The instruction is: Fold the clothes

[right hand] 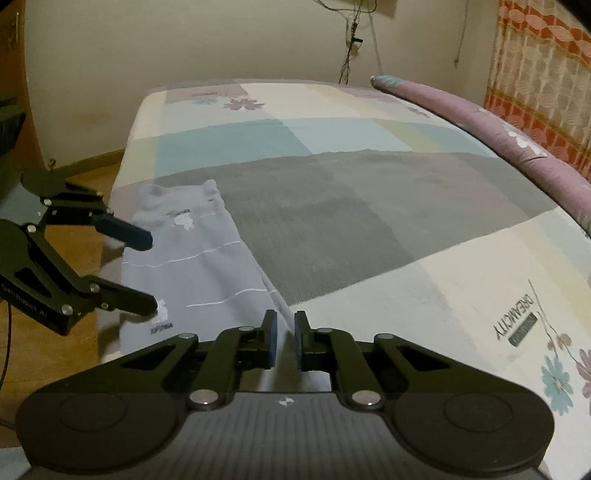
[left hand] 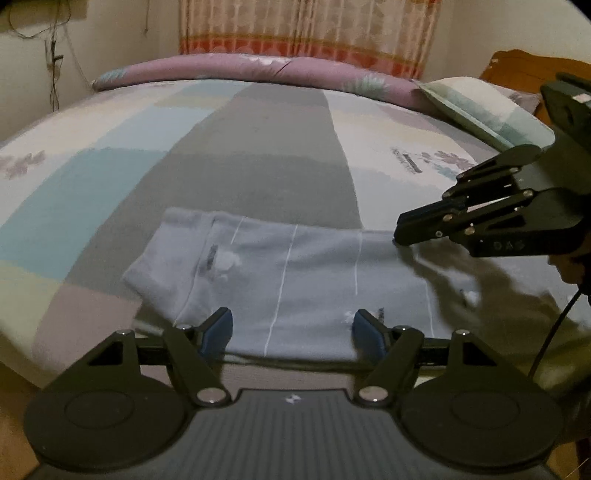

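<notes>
A light blue garment with thin white stripes and small white prints lies flat across the near part of the bed; in the right wrist view the garment runs along the bed's left edge. My left gripper is open, its blue pads spread over the garment's near edge with nothing pinched; the right wrist view shows the left gripper from the side, fingers wide apart above the cloth. My right gripper sits at the garment's right end with its jaws nearly together. From its own camera the right gripper has a raised ridge of the cloth between its pads.
The patchwork bed sheet in grey, teal and cream covers the bed. A rolled purple quilt lies along the far side, a pillow by the wooden headboard. Wooden floor shows beyond the bed's edge; a curtain hangs behind.
</notes>
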